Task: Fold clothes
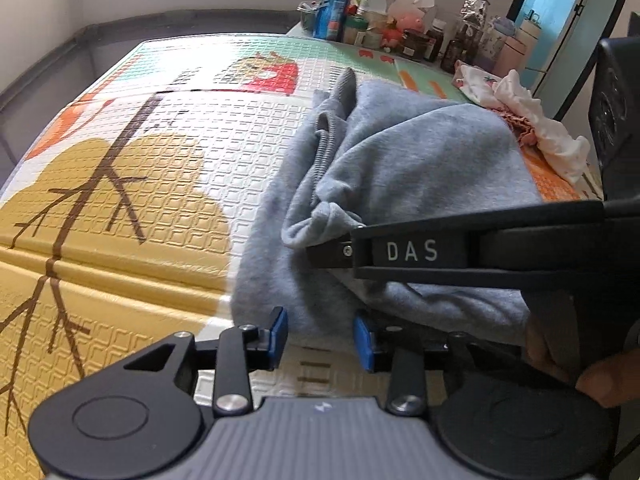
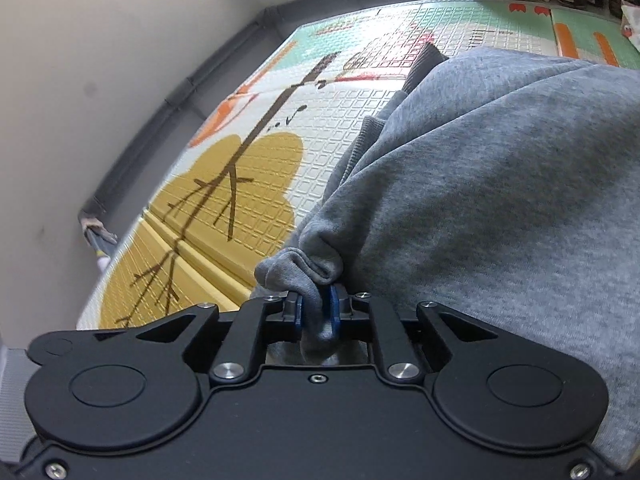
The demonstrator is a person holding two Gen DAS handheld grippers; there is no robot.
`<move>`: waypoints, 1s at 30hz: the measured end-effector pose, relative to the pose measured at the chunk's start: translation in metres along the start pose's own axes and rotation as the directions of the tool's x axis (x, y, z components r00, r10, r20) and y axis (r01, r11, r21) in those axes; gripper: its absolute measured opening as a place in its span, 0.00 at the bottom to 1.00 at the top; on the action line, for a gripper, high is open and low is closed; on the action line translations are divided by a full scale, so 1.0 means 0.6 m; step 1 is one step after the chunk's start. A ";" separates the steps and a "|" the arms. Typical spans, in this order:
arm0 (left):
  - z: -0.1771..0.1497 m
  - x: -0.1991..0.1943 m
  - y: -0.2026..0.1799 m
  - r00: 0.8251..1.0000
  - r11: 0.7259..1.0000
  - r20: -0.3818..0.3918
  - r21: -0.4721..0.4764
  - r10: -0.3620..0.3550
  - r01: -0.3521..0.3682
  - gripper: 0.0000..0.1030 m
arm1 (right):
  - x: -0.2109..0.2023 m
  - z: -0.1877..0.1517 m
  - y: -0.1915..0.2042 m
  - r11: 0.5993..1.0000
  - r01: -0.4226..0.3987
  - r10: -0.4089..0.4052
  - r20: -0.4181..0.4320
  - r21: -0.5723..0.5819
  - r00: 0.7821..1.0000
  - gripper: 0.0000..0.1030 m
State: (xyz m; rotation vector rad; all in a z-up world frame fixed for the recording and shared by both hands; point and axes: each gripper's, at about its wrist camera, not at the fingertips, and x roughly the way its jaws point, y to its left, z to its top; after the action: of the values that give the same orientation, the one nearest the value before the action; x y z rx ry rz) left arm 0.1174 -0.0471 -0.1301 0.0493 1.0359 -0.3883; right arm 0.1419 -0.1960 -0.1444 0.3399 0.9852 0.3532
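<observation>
A grey sweatshirt lies bunched on the patterned play mat. My left gripper is open at the garment's near hem, its blue pads on either side of the cloth edge without pinching it. My right gripper is shut on a gathered fold of the grey sweatshirt, holding it a little above the mat. In the left wrist view the right gripper reaches in from the right, marked DAS, with that fold at its tip.
A pile of white and pink clothes lies at the mat's far right. Bottles, jars and a blue carton crowd the far edge. A grey ledge and a wall border the left side. A hand shows at lower right.
</observation>
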 end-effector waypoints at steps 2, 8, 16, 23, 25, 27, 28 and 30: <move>-0.004 -0.002 0.007 1.000 1.000 -0.005 -0.009 0.009 -0.009 0.39 | 0.005 0.001 0.006 1.000 0.011 -0.011 -0.014 -0.021 1.000 0.15; -0.004 -0.011 0.016 1.000 0.999 0.007 -0.027 0.019 -0.019 0.40 | -0.021 0.011 0.010 1.000 -0.027 0.027 -0.023 0.001 0.999 0.23; 0.012 -0.036 0.015 0.998 0.999 0.067 -0.040 -0.017 0.019 0.47 | -0.084 0.027 0.026 0.998 -0.060 0.061 0.033 -0.009 0.998 0.38; 0.024 -0.058 0.014 0.994 0.997 0.099 -0.046 -0.050 0.055 0.50 | -0.125 0.050 0.031 0.998 -0.065 0.066 0.064 -0.026 0.996 0.43; 0.025 -0.061 0.015 0.993 0.997 0.101 -0.050 -0.054 0.060 0.51 | -0.133 0.060 0.029 0.999 -0.037 0.039 0.077 -0.033 0.996 0.43; 0.027 -0.060 0.017 0.993 0.996 0.100 -0.061 -0.063 0.069 0.51 | -0.141 0.070 0.028 0.999 -0.009 0.013 0.091 -0.039 0.996 0.43; 0.028 -0.059 0.018 0.993 0.995 0.100 -0.067 -0.067 0.074 0.51 | -0.146 0.075 0.028 0.999 0.005 -0.001 0.098 -0.043 0.995 0.43; 0.030 -0.060 0.018 0.992 0.994 0.103 -0.071 -0.078 0.086 0.51 | -0.154 0.085 0.026 0.998 0.033 -0.027 0.112 -0.049 0.993 0.43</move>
State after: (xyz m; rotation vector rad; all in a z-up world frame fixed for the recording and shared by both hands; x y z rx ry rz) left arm 0.1197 -0.0307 -0.0920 -0.0797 0.9549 -0.4220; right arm 0.1364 -0.2283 -0.0430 0.2954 0.8698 0.3276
